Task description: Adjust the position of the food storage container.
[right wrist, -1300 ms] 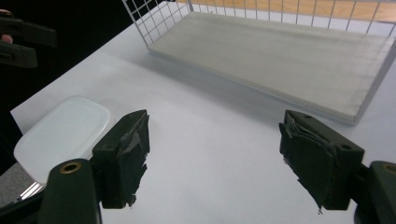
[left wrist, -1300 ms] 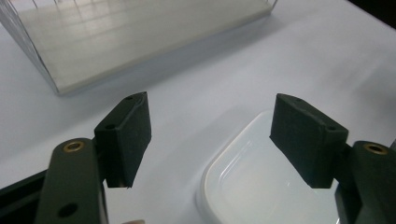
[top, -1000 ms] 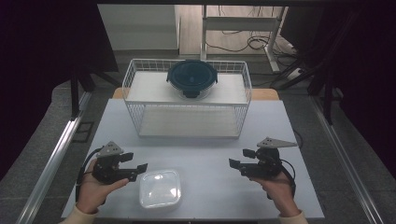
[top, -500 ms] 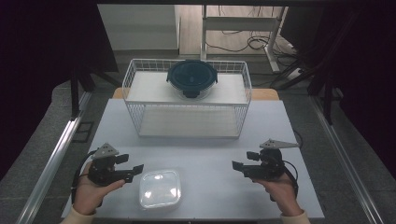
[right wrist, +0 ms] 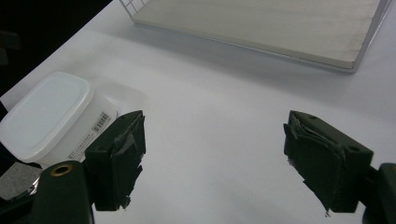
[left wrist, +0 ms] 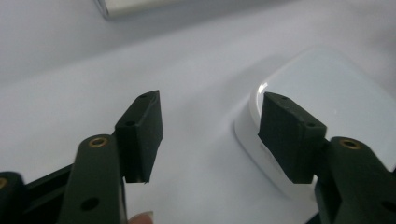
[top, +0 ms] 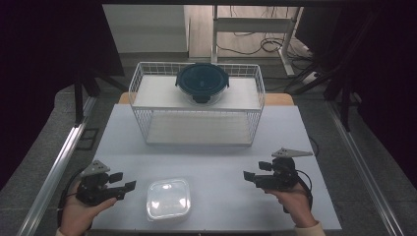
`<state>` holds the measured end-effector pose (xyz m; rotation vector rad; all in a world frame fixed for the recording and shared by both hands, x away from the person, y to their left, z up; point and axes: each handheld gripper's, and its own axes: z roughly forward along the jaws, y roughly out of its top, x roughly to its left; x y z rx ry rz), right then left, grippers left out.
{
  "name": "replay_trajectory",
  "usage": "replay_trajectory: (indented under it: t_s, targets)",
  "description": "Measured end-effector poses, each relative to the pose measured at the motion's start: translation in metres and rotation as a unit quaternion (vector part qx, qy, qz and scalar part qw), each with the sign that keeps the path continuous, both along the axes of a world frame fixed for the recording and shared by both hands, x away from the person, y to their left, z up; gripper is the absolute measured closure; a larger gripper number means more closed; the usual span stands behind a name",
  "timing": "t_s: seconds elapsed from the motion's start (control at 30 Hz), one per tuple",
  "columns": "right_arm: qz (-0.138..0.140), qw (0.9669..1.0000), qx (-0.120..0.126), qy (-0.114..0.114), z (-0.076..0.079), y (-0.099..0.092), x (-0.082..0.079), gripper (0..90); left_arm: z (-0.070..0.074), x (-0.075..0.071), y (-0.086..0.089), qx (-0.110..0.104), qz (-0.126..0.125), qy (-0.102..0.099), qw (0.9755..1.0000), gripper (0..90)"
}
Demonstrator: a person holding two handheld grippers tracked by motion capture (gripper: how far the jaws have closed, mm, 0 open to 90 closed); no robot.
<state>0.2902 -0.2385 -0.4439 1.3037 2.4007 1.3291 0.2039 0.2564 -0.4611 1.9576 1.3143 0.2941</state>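
Translucent white plastic, square with rounded corners: lidded container (top: 168,199) resting flat on the near edge of the white table (top: 206,152), between the two hands and closer to the left one. Barcode label on its side wall, seen from the right gripper view (right wrist: 51,119); from the left gripper view (left wrist: 327,102), one rounded corner just past the far jaw.

Just left of it, left gripper (top: 123,184) held low over the tabletop in the person's left hand (top: 81,216), pointing toward the container. Jaws parted, having just been closing, with bare table between them and no contact with the container.

Well apart on the right, right gripper (top: 253,172) in the right hand (top: 295,204), aimed leftward across the table toward the container. Jaws spread wide, nothing between them but tabletop (right wrist: 212,158).

Farther back, white wire basket (top: 196,110) standing across the middle of the table, a pale board lying inside as its floor. Set on its top shelf, toward the middle, a round dark teal lid-covered bowl (top: 202,82).

Beyond the table, dark surroundings, cables on the floor (top: 255,44) and a metal rail (top: 59,167) along the left side.
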Motion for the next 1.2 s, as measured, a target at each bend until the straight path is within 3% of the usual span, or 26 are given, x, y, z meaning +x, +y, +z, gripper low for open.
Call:
replay_trajectory:
  t_s: [0.13, 0.27, 0.4, 0.43, 0.5, 0.67, 0.83, 0.9, 1.2]
  targets:
    - [0.003, 1.0, -0.002, 0.0, 0.0, 0.001, -0.001, 20.4, -0.007, -0.004, -0.004, 0.01, -0.015, 0.014, 0.9997, 44.6]
    - [0.005, 1.0, -0.005, 0.001, -0.001, 0.003, -0.001, 20.4, -0.019, -0.009, -0.016, 0.033, -0.047, 0.039, 0.9976, 51.3]
    - [0.004, 1.0, -0.007, 0.003, -0.001, 0.002, -0.001, 20.4, -0.025, -0.01, -0.019, 0.039, -0.057, 0.055, 0.9961, 63.7]
    - [0.003, 1.0, -0.007, 0.004, -0.002, 0.002, -0.001, 20.4, -0.026, -0.011, -0.02, 0.039, -0.062, 0.062, 0.9954, 63.7]
    - [0.002, 1.0, -0.007, 0.005, -0.002, 0.001, 0.0, 20.4, -0.031, -0.013, -0.023, 0.042, -0.075, 0.081, 0.993, 72.8]
    - [0.0, 0.9999, -0.009, 0.006, -0.004, 0.001, 0.001, 20.4, -0.037, -0.016, -0.03, 0.037, -0.102, 0.103, 0.9888, 84.2]
    - [0.001, 0.9999, -0.011, 0.01, -0.005, 0.002, 0.001, 20.4, -0.039, -0.015, -0.038, 0.026, -0.116, 0.112, 0.9866, 88.6]
    - [0.0, 0.9999, -0.012, 0.009, -0.005, 0.002, 0.001, 20.4, -0.04, -0.015, -0.042, 0.023, -0.129, 0.118, 0.9843, 89.5]
    - [-0.002, 0.9999, -0.011, 0.01, -0.006, 0.001, 0.001, 20.4, -0.042, -0.012, -0.052, 0.028, -0.138, 0.121, 0.9827, 89.7]
